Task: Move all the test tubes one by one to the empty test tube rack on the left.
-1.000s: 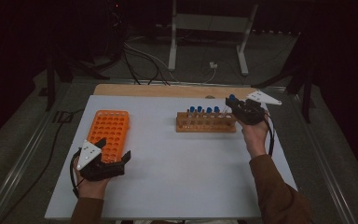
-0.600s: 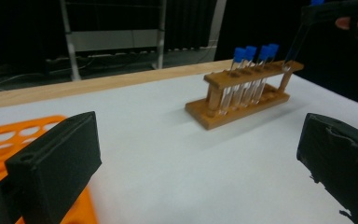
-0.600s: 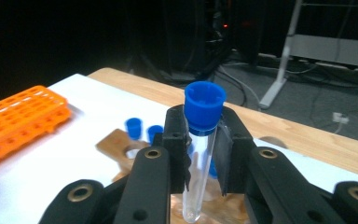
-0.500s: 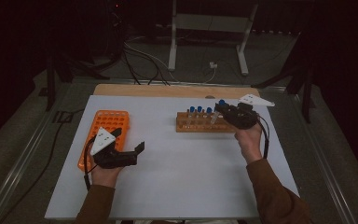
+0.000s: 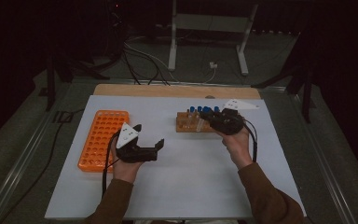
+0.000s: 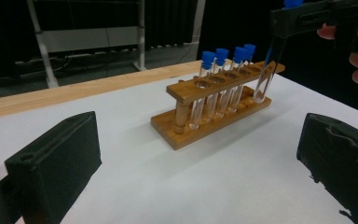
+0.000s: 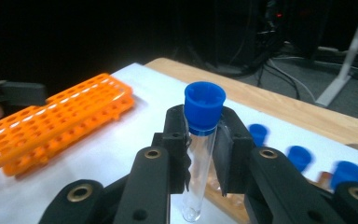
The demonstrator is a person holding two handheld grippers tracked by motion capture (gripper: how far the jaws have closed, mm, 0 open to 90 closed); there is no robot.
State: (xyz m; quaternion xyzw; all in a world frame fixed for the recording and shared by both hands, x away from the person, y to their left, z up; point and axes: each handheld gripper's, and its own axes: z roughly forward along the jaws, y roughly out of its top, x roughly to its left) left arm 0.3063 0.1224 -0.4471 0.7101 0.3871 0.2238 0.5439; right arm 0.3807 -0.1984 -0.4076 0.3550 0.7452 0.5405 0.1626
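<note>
Since the earlier frame the left tool (image 5: 148, 144) has slid across the desk (image 5: 191, 186) away from the orange rack (image 5: 100, 137) and toward the wooden rack (image 5: 193, 126). The right tool (image 5: 204, 117) has come in from the far end of the wooden rack to above its row, w/ a test tube (image 7: 199, 158) in its grip.

Right tool: clenched on the tube, pads pressing the glass just under the blue cap (image 7: 205, 107). The tube hangs upright, its rounded bottom free. In the left tool's view the held tube (image 6: 266, 77) sits beside the far end of the wooden rack (image 6: 214, 116), on its front side, its base just above the bottom board; can't tell if it touches.

Left tool: released, jaws wide apart, nothing between them, aimed at the wooden rack from well short of it.

Wooden rack: four capped tubes (image 6: 214, 84) stand in its holes, approx. upright, and the hole nearest the left tool is vacant.

Orange rack: lies flat on the desk, well apart from the wooden rack on the left tool's side.
</note>
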